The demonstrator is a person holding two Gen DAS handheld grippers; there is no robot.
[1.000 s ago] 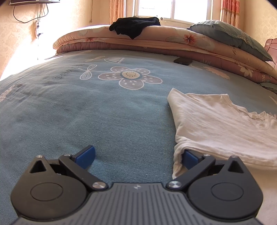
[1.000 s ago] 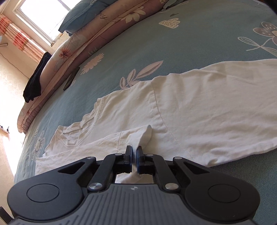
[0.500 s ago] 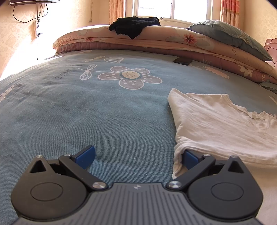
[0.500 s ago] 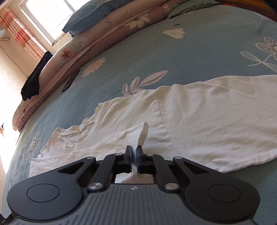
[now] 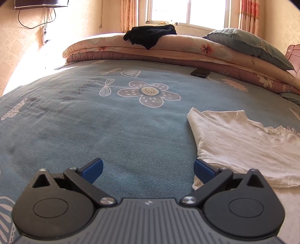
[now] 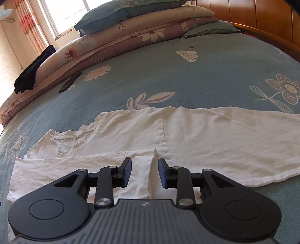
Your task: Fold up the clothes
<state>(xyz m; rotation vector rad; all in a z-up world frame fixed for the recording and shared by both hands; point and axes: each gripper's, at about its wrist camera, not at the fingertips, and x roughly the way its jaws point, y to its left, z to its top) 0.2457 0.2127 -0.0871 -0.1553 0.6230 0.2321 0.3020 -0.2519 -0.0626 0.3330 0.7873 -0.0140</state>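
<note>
On the blue bed (image 6: 215, 75) lies a white T-shirt (image 6: 206, 135). Over its folded sleeve (image 6: 142, 169), the right hand-held gripper (image 6: 144, 173) is opening, pads clear. Beside the shirt's edge, the left hand-held gripper (image 5: 148, 169) stands spread, empty.

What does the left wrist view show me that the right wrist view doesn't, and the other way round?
Only the left wrist view shows the left gripper, jaws wide over bare bedspread.

Only the right wrist view shows the right gripper, jaws opening, with the folded sleeve lying loose between them, and the wooden headboard.

Both show the white T-shirt, phone, black garment and stacked quilts.
</note>
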